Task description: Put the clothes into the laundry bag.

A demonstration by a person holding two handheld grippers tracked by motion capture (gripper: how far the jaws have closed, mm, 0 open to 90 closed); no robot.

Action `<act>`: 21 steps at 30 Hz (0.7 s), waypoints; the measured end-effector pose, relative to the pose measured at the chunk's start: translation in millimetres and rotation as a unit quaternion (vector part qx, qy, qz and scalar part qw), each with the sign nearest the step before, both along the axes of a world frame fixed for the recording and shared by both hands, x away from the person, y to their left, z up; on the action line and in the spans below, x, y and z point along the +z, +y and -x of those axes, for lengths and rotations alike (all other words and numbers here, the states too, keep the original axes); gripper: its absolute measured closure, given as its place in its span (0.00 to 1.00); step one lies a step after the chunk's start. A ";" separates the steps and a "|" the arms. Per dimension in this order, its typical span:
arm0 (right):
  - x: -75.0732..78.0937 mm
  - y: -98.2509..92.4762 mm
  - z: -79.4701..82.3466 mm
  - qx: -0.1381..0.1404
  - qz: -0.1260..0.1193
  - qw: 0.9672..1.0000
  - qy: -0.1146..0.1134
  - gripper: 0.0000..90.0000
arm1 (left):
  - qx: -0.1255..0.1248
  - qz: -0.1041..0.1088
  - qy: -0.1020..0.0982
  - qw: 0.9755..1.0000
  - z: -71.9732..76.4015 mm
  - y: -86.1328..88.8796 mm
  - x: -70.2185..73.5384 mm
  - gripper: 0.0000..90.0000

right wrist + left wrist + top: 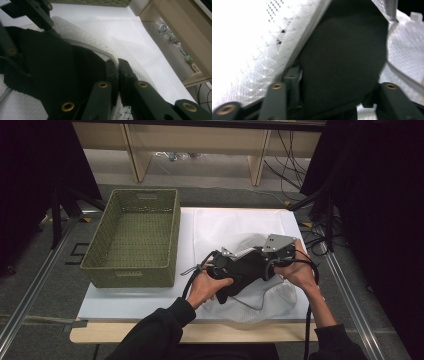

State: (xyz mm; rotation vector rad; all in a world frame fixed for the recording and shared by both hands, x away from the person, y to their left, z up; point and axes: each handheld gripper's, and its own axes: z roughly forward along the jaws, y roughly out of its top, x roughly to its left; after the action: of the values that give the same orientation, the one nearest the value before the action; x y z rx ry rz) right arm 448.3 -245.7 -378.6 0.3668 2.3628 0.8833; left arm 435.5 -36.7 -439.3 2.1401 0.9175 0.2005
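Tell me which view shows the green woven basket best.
The high view: the whole green woven basket sits left of the white mesh bag, with its hollow inside visible. The right gripper view catches a strip of its wall at the top edge.

Black garment point(342, 55) close and blurred, its lower part behind the left gripper's fingers point(275, 100).

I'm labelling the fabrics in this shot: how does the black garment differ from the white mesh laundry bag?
The black garment is dark, opaque and dense-looking; the white mesh laundry bag is pale netting you can see through. The bag has a zipper along its opening; no fastener shows on the garment. The garment sits bunched in the bag's opening, while the bag lies spread on the table. Both are soft and crumpled, between the two grippers.
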 end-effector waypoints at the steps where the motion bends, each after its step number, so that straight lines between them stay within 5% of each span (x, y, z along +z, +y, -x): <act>1: -0.3 0.3 0.6 0.001 0.001 1.000 0.004 0.98 | -0.007 -0.003 0.003 1.000 2.8 1.2 2.1 0.47; 7: 0.4 0.6 0.9 0.006 0.004 1.000 -0.001 0.98 | -0.011 -0.016 -0.003 1.000 20.9 19.2 13.1 0.32; 13: 0.7 2.8 0.7 0.010 0.007 1.000 -0.004 0.98 | -0.044 -0.053 0.034 0.997 26.7 20.7 -14.1 0.33; 15: 0.5 2.9 0.6 0.011 0.007 1.000 -0.003 0.98 | -0.033 -0.046 0.035 0.998 26.4 15.8 -18.6 0.34; 19: 0.0 2.6 0.4 0.010 0.005 1.000 -0.004 0.98 | -0.060 -0.069 0.024 0.996 20.8 5.7 -20.2 0.54; 20: -0.1 2.4 1.0 0.010 0.005 1.000 0.002 0.98 | -0.038 -0.044 0.021 0.998 21.1 0.2 -21.9 0.59; 21: 0.2 1.8 0.3 0.008 0.003 1.000 -0.003 0.98 | -0.034 -0.044 0.018 0.998 19.9 -1.5 -21.1 0.63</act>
State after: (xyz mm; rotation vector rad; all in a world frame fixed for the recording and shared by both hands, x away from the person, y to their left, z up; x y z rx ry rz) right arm 448.0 -243.9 -378.3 0.3427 2.3659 0.8821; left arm 415.6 -38.2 -460.3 2.2584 0.8692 0.1718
